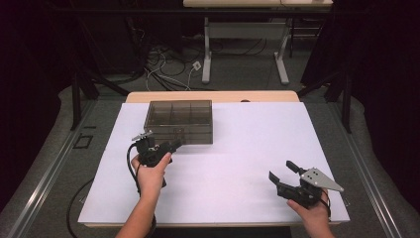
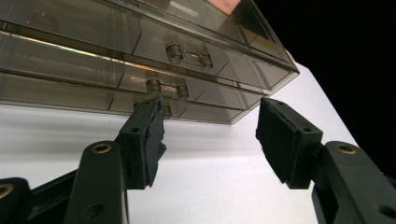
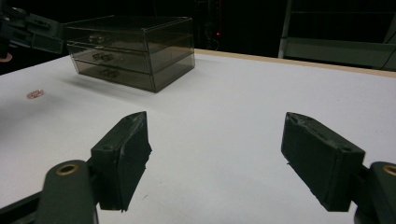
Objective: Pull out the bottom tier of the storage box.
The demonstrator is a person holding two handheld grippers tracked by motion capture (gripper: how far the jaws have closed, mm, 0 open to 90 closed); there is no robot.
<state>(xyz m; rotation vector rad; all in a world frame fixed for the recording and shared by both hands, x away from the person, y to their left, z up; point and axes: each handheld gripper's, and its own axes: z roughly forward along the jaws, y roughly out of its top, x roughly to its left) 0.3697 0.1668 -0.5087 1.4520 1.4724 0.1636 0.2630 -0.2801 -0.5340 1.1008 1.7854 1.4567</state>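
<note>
A smoky see-through box point(image 1: 181, 121) with three shallow drawers stands on the white table point(image 1: 237, 148), at the back left of the middle. My left gripper point(image 1: 176, 145) is held right in front of the box's drawer side. In the left gripper view its jaws point(image 2: 210, 107) stand open on either side of the lowest drawer's small clear handle point(image 2: 163, 110), and nothing is gripped. The left pad's point(image 2: 152, 135) tip is close to that handle. My right gripper point(image 1: 281, 170) rests near the table's front right, open and empty point(image 3: 215, 119), pointing towards the box point(image 3: 135, 49).
A small round pinkish thing point(image 3: 35, 94) lies on the table left of the box in the right gripper view. Beyond the table's far edge are the legs of another table point(image 1: 242, 54) and loose cables point(image 1: 168, 69) on the floor. Dark curtains hang on both sides.
</note>
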